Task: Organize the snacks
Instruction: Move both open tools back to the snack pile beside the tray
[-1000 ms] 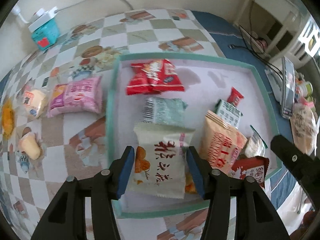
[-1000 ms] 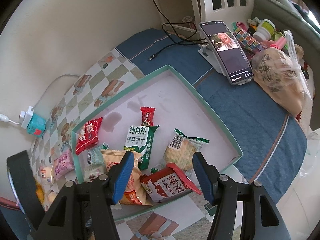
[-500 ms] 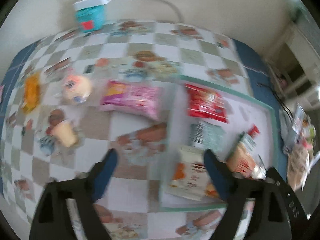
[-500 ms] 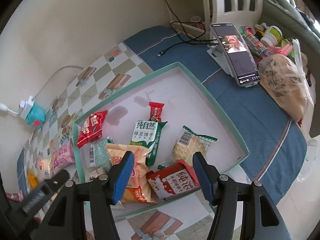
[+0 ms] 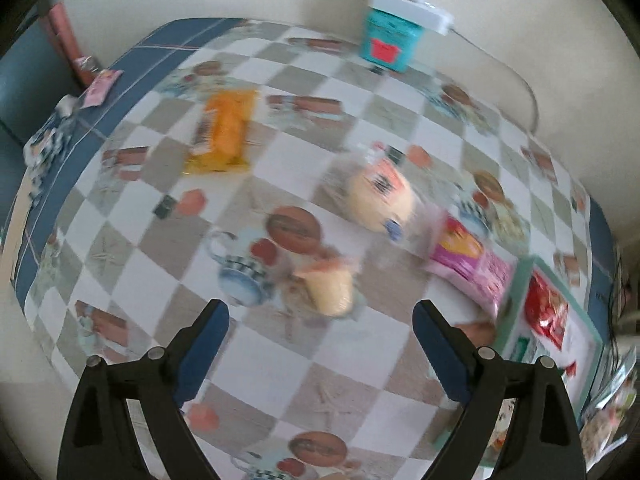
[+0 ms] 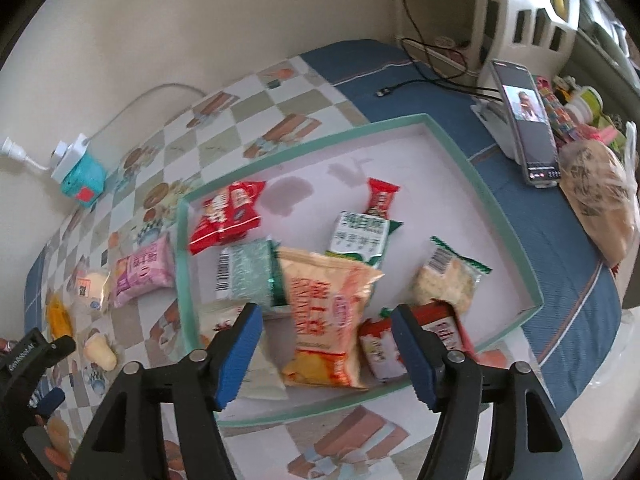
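My left gripper [image 5: 320, 354] is open and empty above the checkered table, just short of a small yellow cake packet [image 5: 330, 288]. Beyond it lie a round yellow bun packet [image 5: 378, 196], an orange packet [image 5: 226, 132] and a pink packet [image 5: 474, 268]. The green-rimmed tray [image 6: 480, 184] holds several snack packets, among them a red one [image 6: 228, 214] and an orange chip bag [image 6: 324, 312]. My right gripper [image 6: 328, 354] is open and empty over the tray's near edge. The left gripper [image 6: 36, 364] shows at the far left in the right wrist view.
A teal box with a white plug [image 5: 394, 36] stands by the wall. A phone on a stand [image 6: 524, 120], a plastic bag [image 6: 600, 208] and cables [image 6: 432, 64] lie right of the tray. The tray's corner [image 5: 560, 312] shows at right in the left wrist view.
My left gripper has let go of the white packet in the tray, opened wide and swung left over the loose snacks. My right gripper has drifted slightly and stays open.
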Motion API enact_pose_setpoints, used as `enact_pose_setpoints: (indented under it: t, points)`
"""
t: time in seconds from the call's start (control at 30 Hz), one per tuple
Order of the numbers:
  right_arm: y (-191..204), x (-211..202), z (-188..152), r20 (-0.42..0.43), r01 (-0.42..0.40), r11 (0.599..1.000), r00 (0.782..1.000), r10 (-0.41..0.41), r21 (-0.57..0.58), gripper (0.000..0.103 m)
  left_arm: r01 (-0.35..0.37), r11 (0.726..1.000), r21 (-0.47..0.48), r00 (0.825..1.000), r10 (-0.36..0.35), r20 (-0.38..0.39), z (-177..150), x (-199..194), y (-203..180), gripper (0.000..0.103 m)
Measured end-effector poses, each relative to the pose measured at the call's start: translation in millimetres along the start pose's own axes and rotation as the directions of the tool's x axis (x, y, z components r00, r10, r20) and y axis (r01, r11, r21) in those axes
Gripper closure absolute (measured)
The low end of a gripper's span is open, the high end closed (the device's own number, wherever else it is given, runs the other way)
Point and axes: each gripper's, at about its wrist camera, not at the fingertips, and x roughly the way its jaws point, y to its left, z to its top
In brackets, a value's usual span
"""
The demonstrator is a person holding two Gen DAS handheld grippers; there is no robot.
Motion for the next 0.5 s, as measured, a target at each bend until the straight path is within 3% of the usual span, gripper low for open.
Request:
enact_pose_setpoints:
  t: [0.13,0.2,0.5]
  points:
    - [20.4,-0.3,-3.6,0.004,-0.01,0.999,1.0,0.01,-0.041,0.028,-0.017,0.998,-0.058,1.0,0.019,0.022,10.1,-4.3,23.5,0.009]
    - [30.0,-0.5,-5.7,0.005,-0.019,0.998,1.0,0.019,-0.054,0.021,-0.029,0.996,-0.088,0.999,0.032,0.033,15.1,-7.3,38.2,0.009]
    - [72.2,-0.1,-17.0,0.002,-0.06,0.992,0.998,0.061,-0.112,0.019,-0.023,0.979,-0.201,0.999,0.029,0.026,32.0,-6.3,92.7,0.009]
